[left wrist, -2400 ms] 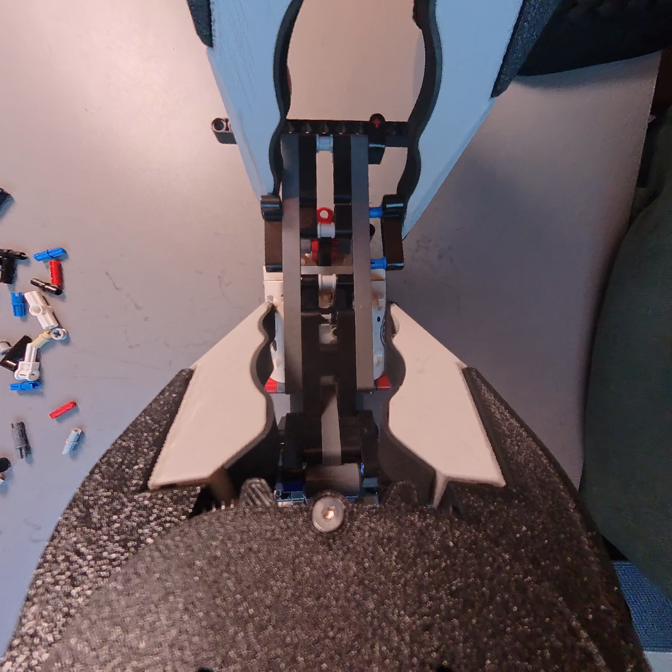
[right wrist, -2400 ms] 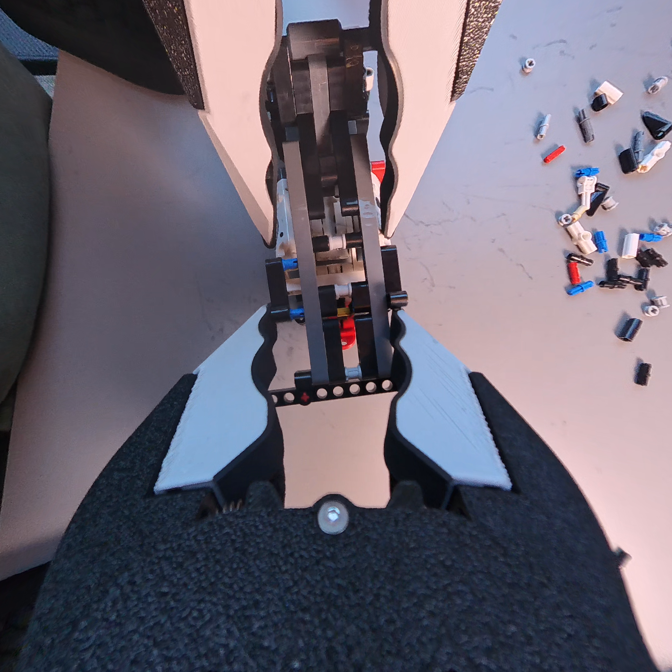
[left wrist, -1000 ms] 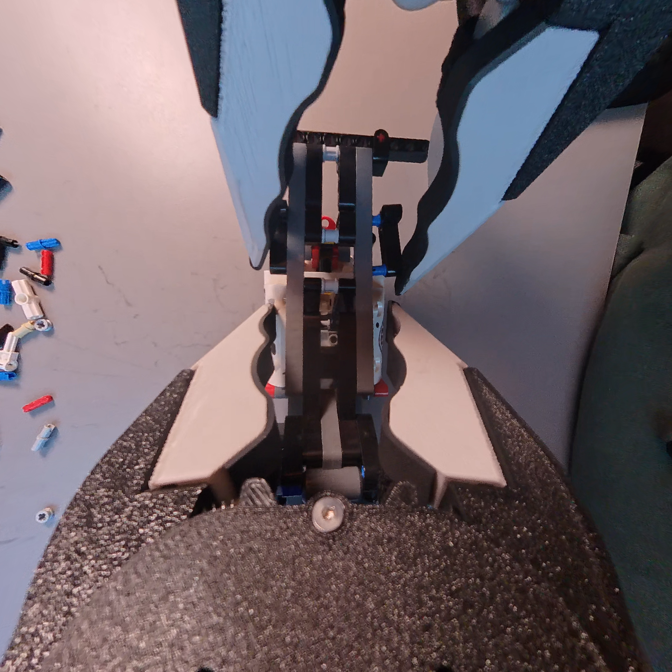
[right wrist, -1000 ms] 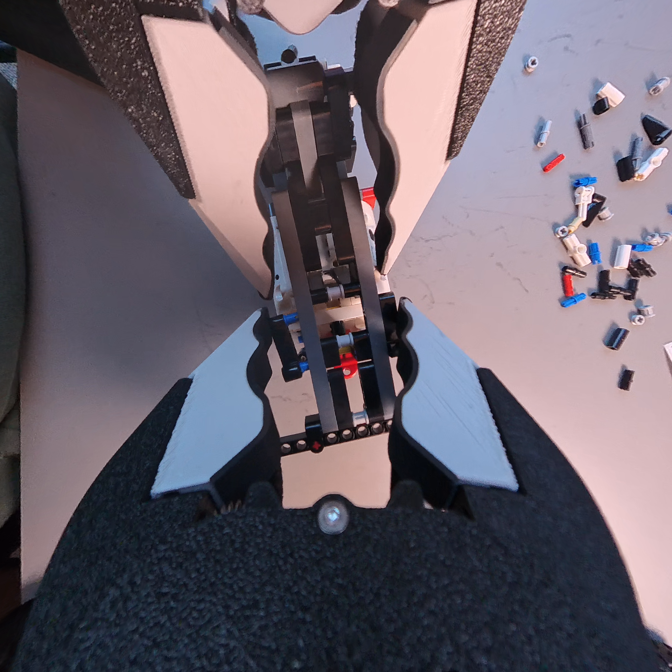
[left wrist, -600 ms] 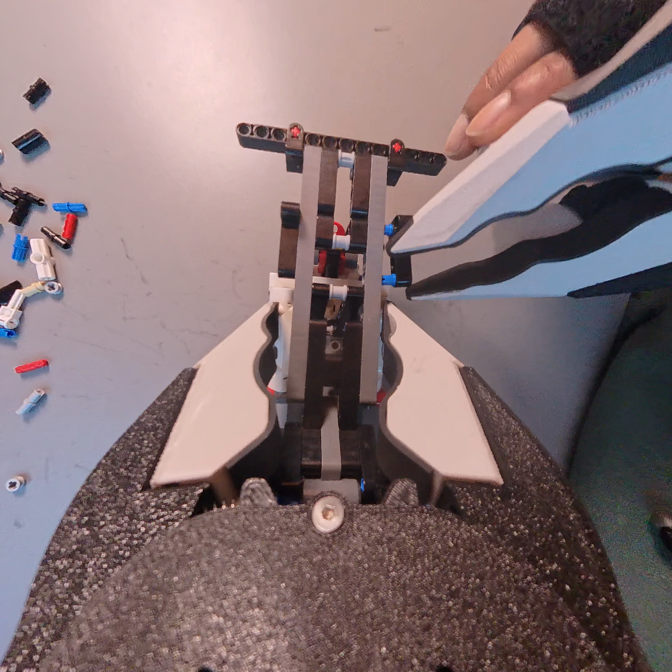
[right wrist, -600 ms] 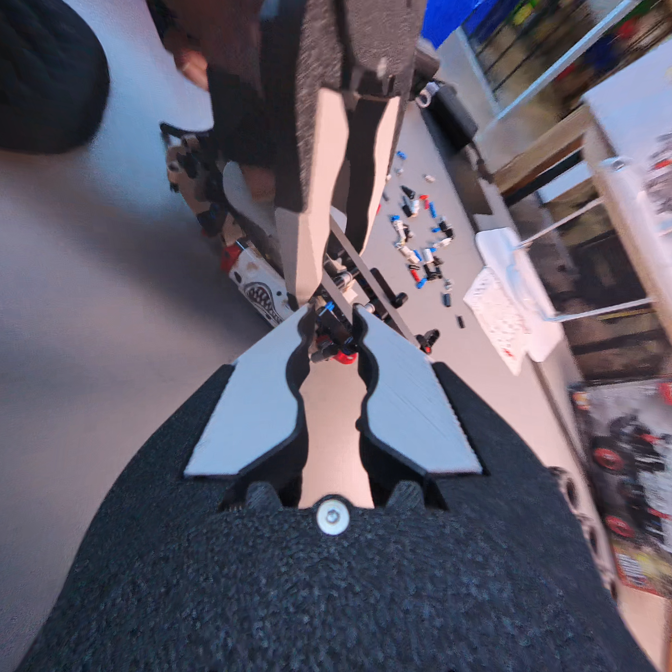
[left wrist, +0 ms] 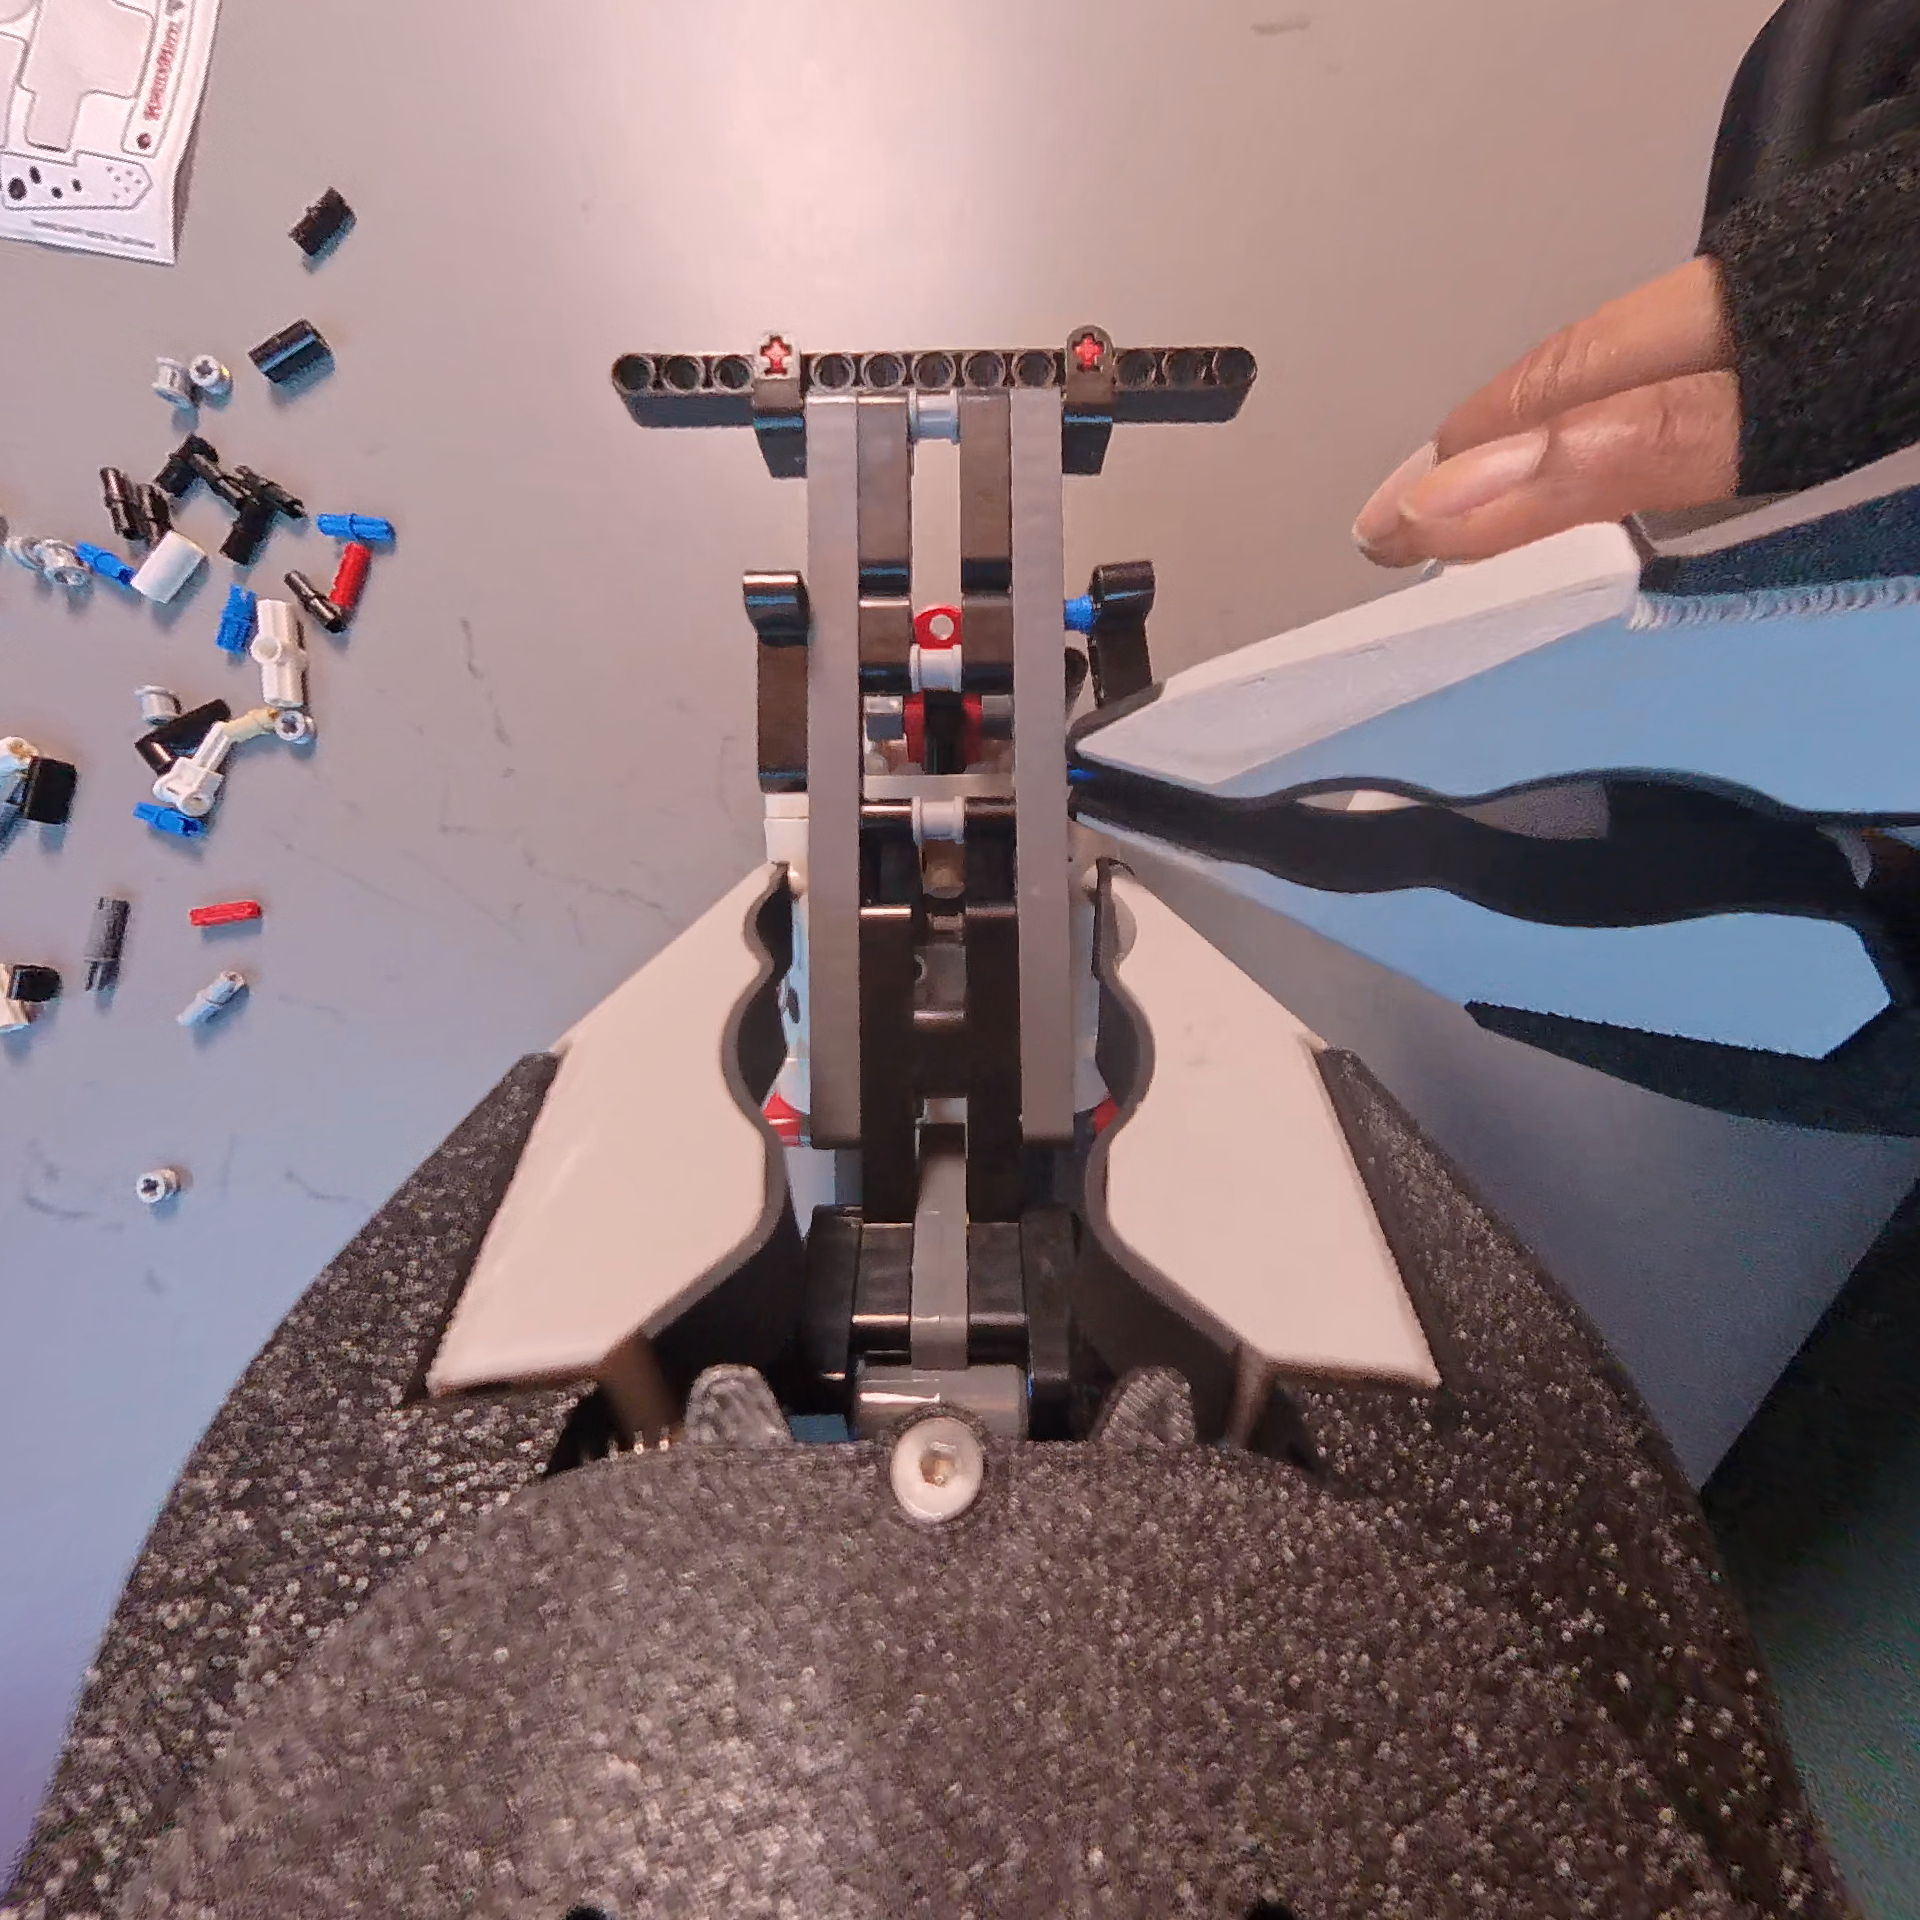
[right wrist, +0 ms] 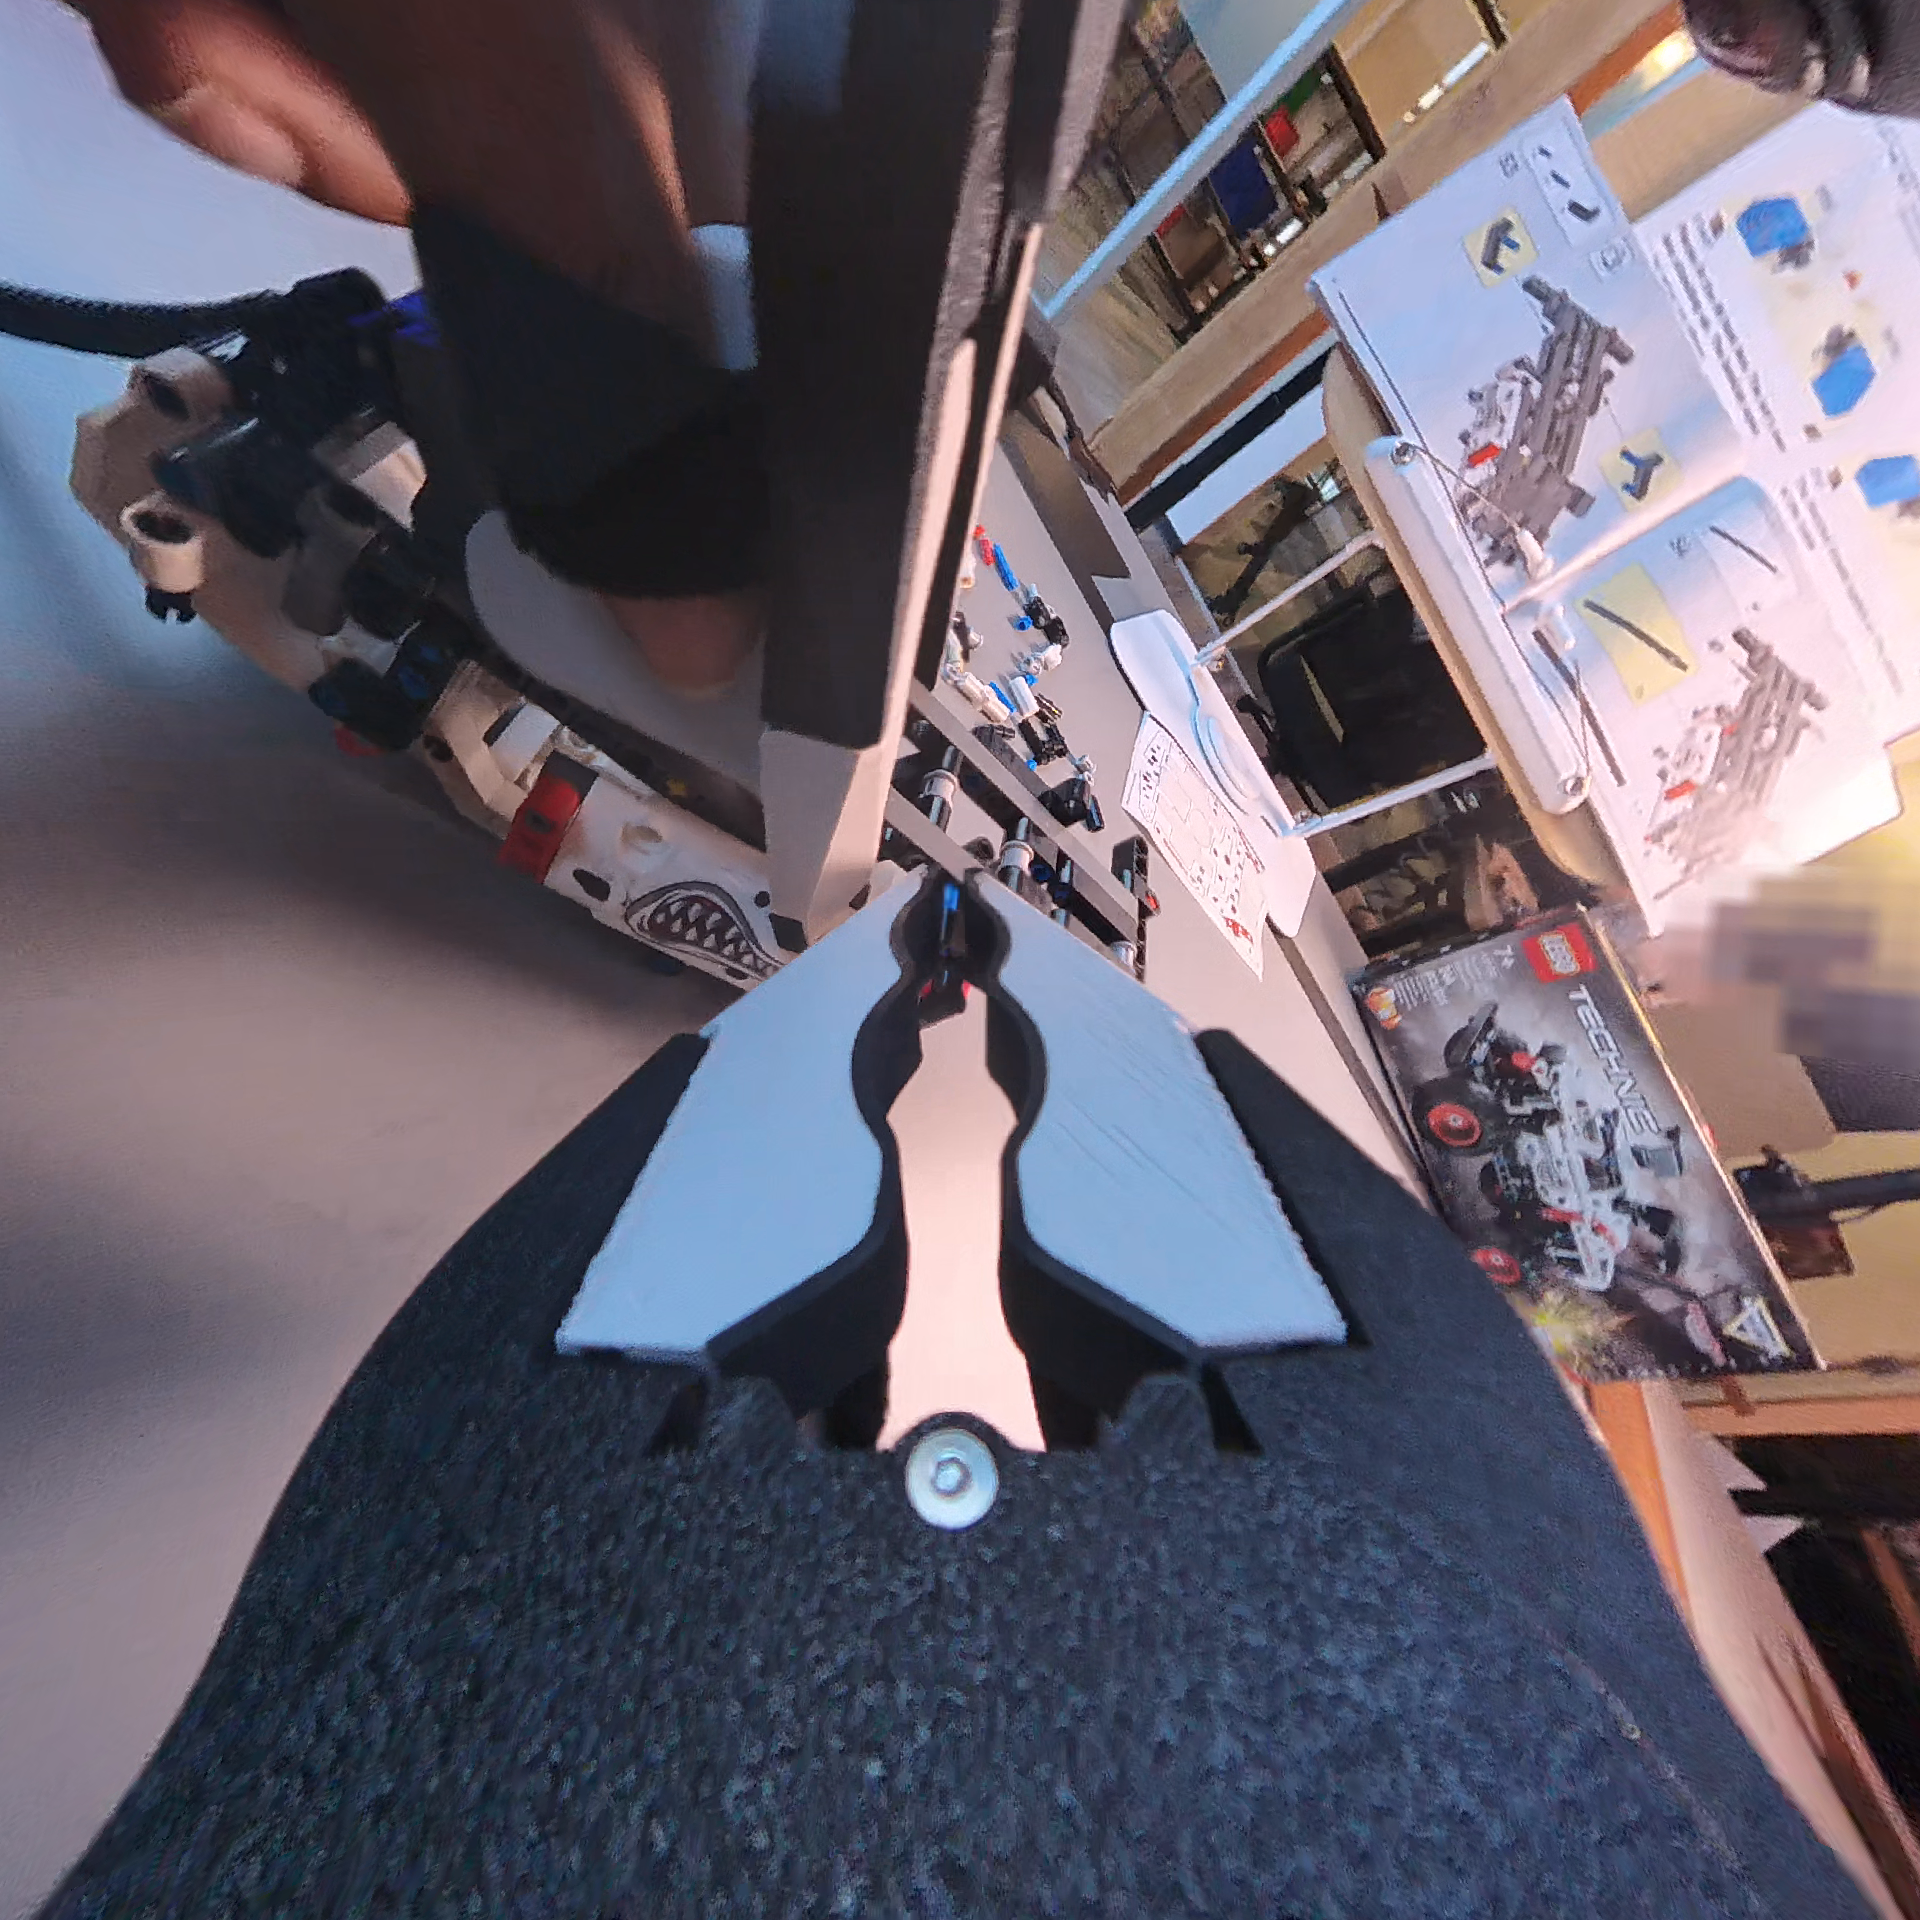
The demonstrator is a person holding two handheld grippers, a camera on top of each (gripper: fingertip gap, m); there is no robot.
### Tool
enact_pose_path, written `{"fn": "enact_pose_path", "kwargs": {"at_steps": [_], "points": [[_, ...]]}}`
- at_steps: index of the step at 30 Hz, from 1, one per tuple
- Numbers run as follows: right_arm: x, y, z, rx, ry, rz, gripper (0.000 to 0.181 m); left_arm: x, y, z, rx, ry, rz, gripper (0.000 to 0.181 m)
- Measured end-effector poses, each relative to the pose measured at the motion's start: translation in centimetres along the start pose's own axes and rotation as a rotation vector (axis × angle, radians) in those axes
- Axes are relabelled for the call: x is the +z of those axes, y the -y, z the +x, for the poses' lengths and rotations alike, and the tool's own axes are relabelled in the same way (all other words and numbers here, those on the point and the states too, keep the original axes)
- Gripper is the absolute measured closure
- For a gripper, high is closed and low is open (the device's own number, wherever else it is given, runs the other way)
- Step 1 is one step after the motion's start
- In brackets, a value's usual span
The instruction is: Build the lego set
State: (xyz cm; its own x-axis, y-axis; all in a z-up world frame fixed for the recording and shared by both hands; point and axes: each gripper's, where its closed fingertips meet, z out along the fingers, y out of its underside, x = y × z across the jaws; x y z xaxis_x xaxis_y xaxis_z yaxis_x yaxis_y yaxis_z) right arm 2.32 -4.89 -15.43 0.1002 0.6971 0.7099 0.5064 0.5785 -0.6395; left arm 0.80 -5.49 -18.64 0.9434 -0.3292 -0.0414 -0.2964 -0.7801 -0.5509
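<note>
Left wrist view: the left tongs (left wrist: 935, 997) are clamped on the lego truck chassis (left wrist: 935, 831), gripping its white body from both sides so the long grey beams run straight away from the camera. I judge this hold serves as a vice: the chassis is kept level above the table (left wrist: 540, 208) while the other tool works on its side. The black cross beam (left wrist: 933, 371) with two red axle ends sits at the chassis's far end. The right tongs (left wrist: 1081, 774) come in from the right of the chassis, lying nearly flat, tips pinched almost together at a blue pin (left wrist: 1081, 606) region on its right flank; a hand (left wrist: 1507, 457) rests fingers along the upper tong. Loose lego pieces (left wrist: 208, 623) are scattered left of the chassis, with a sticker sheet (left wrist: 94, 114) beyond them.

Right wrist view: the right tongs (right wrist: 945, 894) are rolled sideways, so the room appears tilted. Their tips are narrowed onto a small blue pin (right wrist: 948, 914) on the chassis's side (right wrist: 665, 914), seemingly to press or seat it. The left tong (right wrist: 831, 810) descends just above. The lego box (right wrist: 1558, 1143) and instruction booklet (right wrist: 1662, 468) stand well beyond the chassis.
</note>
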Motion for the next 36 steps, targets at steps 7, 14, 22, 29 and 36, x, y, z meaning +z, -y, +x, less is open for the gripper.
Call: {"fn": "enact_pose_path", "kwargs": {"at_steps": [7, 14, 22, 29, 36], "points": [[-0.3, -0.3, -0.1, 0.102, 0.006, -0.028, 0.175, 0.0, 0.0, 0.0, -0.042, 0.043, 0.005, 0.124], [-0.3, -0.8, 0.2, 0.219, 0.035, 0.004, 0.168, 0.0, 0.0, -0.1, -0.065, 0.050, 0.010, 0.124], [0.0, -0.6, 0.1, 0.155, 0.025, 0.045, 0.174, 0.1, 0.1, 0.3, -0.078, 0.032, 0.006, 0.124], [0.6, -0.6, 0.4, 0.127, -0.076, 0.004, 0.180, 0.3, 0.4, -0.2, -0.103, 0.085, 0.005, 0.124], [1.3, -1.0, 0.9, 0.253, -0.081, 0.000, 0.180, 0.5, 0.8, -0.9, -0.133, 0.141, 0.013, 0.125]]}}
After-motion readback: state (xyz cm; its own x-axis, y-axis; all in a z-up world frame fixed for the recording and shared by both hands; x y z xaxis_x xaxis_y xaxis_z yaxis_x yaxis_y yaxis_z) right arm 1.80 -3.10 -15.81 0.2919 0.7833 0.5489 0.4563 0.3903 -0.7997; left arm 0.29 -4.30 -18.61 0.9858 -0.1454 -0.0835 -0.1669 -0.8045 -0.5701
